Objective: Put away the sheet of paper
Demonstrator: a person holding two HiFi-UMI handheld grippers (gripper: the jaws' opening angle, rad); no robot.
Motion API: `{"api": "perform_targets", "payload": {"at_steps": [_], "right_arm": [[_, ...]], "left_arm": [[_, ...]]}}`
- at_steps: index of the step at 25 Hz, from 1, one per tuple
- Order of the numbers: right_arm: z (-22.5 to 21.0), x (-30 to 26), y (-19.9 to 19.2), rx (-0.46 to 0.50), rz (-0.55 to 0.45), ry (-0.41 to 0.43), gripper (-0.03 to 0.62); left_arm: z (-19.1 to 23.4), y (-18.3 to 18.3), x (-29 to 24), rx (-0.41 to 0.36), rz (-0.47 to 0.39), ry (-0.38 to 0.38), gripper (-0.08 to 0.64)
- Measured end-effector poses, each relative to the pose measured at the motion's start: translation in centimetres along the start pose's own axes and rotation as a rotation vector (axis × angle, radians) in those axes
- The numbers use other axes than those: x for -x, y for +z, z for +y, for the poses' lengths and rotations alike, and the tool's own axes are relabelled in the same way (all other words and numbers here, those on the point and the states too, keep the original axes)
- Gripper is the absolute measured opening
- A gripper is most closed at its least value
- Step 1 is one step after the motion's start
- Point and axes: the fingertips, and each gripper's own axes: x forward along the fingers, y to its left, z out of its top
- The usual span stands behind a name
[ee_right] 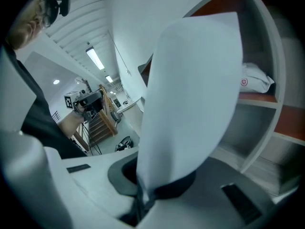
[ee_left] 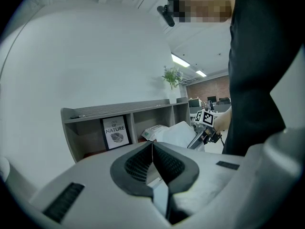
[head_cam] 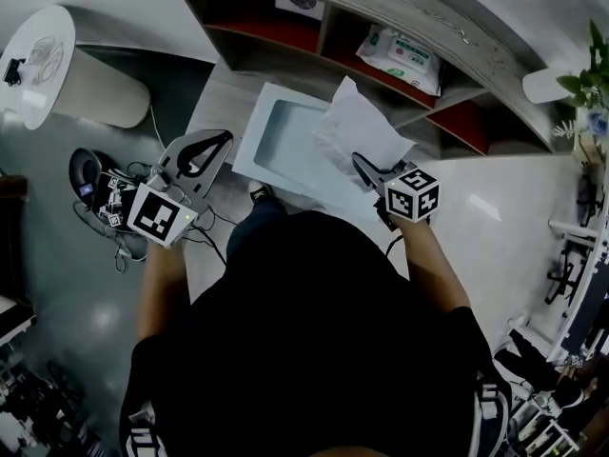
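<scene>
Right gripper [head_cam: 362,165]: sheet of paper [head_cam: 357,122] clamped by 1 edge, held upright over right side of tray [head_cam: 255,127], near shelf [head_cam: 419,12] | left gripper [head_cam: 214,146]: 2 jaws pressed together, nothing held, just beside left rim of tray.

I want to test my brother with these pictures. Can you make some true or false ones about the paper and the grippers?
1. The right gripper holds the paper. True.
2. The left gripper holds a pen. False: its jaws are shut with nothing between them.
3. The paper lies flat in the tray. False: it stands up from the right gripper's jaws and is not lying in the tray.
4. A plant stands on top of the shelf. True.
</scene>
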Motion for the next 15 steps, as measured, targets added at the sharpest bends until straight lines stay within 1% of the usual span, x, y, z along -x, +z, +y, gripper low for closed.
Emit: {"api": "perform_targets", "payload": {"at_steps": [6, 12, 15], "right_arm": [[-0.9, -0.8, -1.2, -0.039, 0.0, -0.011, 0.014], [-2.6, -1.9, -3.4, -0.094, 0.043, -0.034, 0.014], [-3.1, -2.4, -4.4, -0.133, 0.053, -0.031, 0.014]], "left_arm": [[0.2, -0.6, 0.2, 0.009, 0.015, -0.002, 0.021], [0.2, -1.1, 0.2, 0.018, 0.023, 0.0, 0.021], [0.2, -1.4, 0.2, 0.019, 0.036, -0.001, 0.021]]}}
